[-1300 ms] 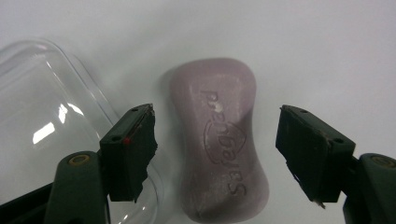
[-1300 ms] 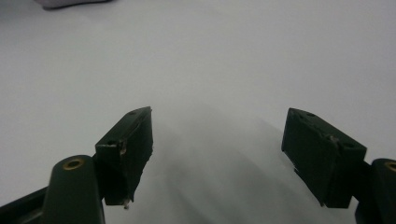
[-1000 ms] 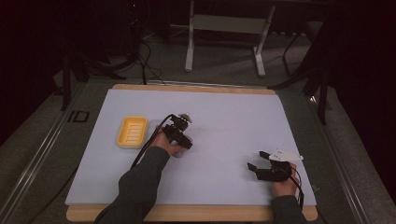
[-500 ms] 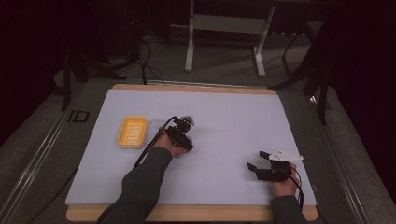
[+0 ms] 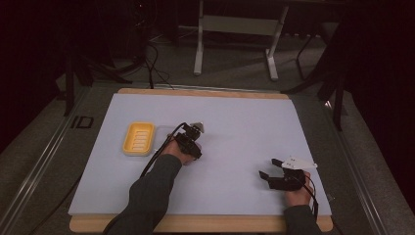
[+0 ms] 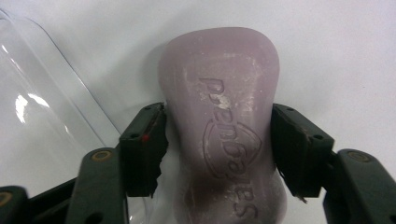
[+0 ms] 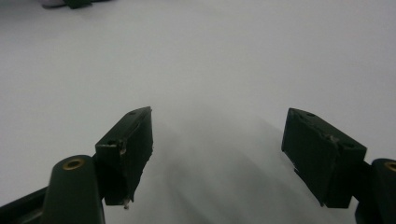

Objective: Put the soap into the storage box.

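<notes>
A pale lilac surface (image 5: 235, 117) with a wooden edge carries a yellow soap dish (image 5: 139, 138) and a purple soap bar (image 6: 224, 121).

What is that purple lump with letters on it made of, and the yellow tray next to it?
The pale purple oval bar looks like soap: matte and waxy, with a pressed-in logo and chalky white scuffs. The left gripper, whose jaws have just been closing, presses on its sides. The yellow ribbed rectangular dish is probably smooth moulded plastic.

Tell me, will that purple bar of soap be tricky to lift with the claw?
Probably a little. The soap looks hard and solid, so it should not bend. Its rounded, smooth sides may slip between the left claw pads, which have just been closing around it. Lying flat, it seems unlikely to roll.
</notes>
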Available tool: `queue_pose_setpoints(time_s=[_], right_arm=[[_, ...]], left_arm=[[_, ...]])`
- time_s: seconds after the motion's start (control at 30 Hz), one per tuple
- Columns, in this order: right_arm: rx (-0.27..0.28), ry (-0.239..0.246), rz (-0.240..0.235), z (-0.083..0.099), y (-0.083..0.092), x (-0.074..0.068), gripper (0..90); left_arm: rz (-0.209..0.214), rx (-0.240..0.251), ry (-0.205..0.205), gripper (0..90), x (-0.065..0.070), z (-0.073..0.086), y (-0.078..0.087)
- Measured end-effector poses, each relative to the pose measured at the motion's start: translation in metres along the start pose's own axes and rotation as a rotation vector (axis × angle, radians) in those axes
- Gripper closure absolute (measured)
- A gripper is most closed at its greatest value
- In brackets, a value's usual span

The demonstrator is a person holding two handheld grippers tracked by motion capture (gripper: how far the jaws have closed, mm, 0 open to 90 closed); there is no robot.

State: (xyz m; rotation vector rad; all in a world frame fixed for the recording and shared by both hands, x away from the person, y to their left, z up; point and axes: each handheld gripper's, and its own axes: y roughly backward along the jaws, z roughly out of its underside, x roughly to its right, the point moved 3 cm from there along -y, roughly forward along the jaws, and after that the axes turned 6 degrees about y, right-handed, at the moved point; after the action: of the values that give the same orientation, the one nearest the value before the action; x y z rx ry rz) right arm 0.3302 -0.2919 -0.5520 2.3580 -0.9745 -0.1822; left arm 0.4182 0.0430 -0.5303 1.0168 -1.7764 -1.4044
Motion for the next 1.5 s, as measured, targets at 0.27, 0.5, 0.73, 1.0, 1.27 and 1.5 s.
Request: queue_pose_setpoints(time_s=[0.27,0.5,0.73,1.0,1.27,1.5], right_arm=[[0.000,0.002,0.000,0.000,0.000,0.000,24.4],[-0.003,0.002,0.000,0.000,0.000,0.000,24.3],[-0.003,0.002,-0.001,0.000,0.000,0.000,24.3],[-0.003,0.002,-0.001,0.000,0.000,0.000,24.4],[-0.003,0.002,0.000,0.000,0.000,0.000,24.4],[-0.002,0.002,0.000,0.000,0.000,0.000,24.4]], left_arm=[[0.005,-0.020,-0.007,48.4,0.001,-0.001,0.001],[-0.001,-0.023,-0.023,49.7,0.002,-0.002,0.001],[-0.004,-0.025,-0.038,50.0,0.003,-0.002,0.002],[0.014,-0.030,-0.039,50.1,0.002,-0.002,0.002],[0.022,-0.019,-0.035,50.2,0.001,-0.002,0.005],[0.021,-0.006,-0.031,50.2,-0.001,-0.002,0.011]])
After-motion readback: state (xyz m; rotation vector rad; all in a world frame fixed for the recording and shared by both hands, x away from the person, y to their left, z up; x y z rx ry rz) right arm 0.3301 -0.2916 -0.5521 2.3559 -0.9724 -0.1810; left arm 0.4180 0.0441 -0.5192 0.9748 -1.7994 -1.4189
